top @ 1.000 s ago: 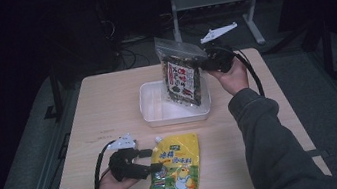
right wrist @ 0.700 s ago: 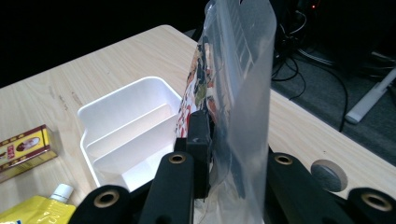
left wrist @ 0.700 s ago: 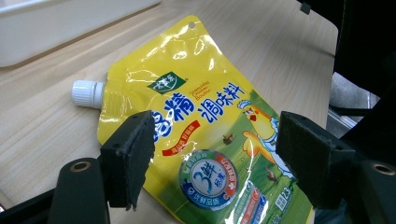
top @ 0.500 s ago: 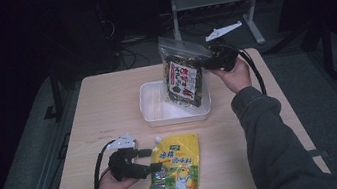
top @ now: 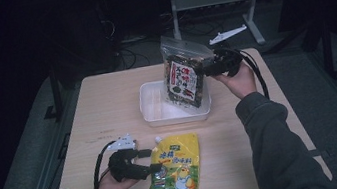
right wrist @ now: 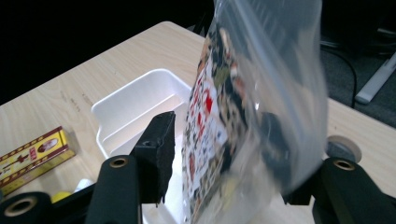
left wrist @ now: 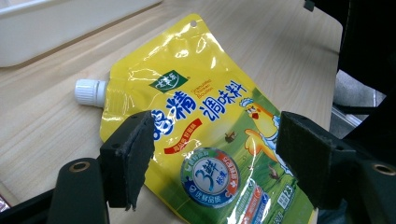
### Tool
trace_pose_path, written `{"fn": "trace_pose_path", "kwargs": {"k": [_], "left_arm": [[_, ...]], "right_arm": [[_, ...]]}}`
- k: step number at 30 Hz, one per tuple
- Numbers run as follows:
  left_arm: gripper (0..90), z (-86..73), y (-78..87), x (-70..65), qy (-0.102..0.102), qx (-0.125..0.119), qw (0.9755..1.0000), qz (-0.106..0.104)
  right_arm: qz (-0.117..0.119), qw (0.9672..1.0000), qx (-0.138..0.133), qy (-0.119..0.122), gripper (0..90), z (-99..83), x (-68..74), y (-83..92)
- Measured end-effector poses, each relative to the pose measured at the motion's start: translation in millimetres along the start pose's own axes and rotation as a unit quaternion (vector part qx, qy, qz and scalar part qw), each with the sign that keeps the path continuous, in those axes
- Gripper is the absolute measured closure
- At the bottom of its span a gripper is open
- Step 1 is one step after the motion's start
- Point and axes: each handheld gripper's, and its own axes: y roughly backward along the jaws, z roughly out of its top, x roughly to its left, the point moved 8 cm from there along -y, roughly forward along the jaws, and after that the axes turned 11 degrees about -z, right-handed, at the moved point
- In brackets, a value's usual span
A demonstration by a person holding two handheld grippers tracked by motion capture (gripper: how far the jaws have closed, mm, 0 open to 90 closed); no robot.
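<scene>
A clear bag of dark snack (top: 184, 77) stands upright with its bottom in the white tray (top: 157, 119) at the table's middle back. My right gripper (top: 212, 65) is at the bag's upper right edge. In the right gripper view the bag (right wrist: 243, 107) is blurred between the jaws, which stand wide apart, so this gripper (right wrist: 224, 158) is open. A yellow spouted pouch (top: 175, 169) lies flat near the front edge. My left gripper (top: 154, 161) sits at its left side, open. In the left gripper view the pouch (left wrist: 210, 126) lies below the spread jaws of that gripper (left wrist: 217, 161).
A small yellow and red box (right wrist: 32, 156) lies on the table left of the tray (right wrist: 135, 109) in the right gripper view. The tray's rim (left wrist: 60, 23) lies beyond the pouch's white cap (left wrist: 88, 92). Dark floor and a metal stand (top: 213, 2) lie behind the table.
The bag has gone from leaning in the tray to standing more upright. The right hand shifted slightly. The left gripper has stayed put at the pouch.
</scene>
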Motion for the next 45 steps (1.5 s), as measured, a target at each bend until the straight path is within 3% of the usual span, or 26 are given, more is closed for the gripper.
{"fn": "trace_pose_path", "kwargs": {"k": [20, 45], "left_arm": [[27.4, -3.4, -0.1, 2.9, -0.003, 0.008, 0.9998, 0.016], [25.5, -3.3, -0.5, 3.0, -0.01, 0.008, 0.9997, 0.023]], "right_arm": [[0.021, 0.9989, 0.029, -0.031, 35.1, -42.9, 4.6, 20.5], [0.059, 0.9955, 0.064, -0.037, 29.8, -93.0, 37.8, 35.6]]}}
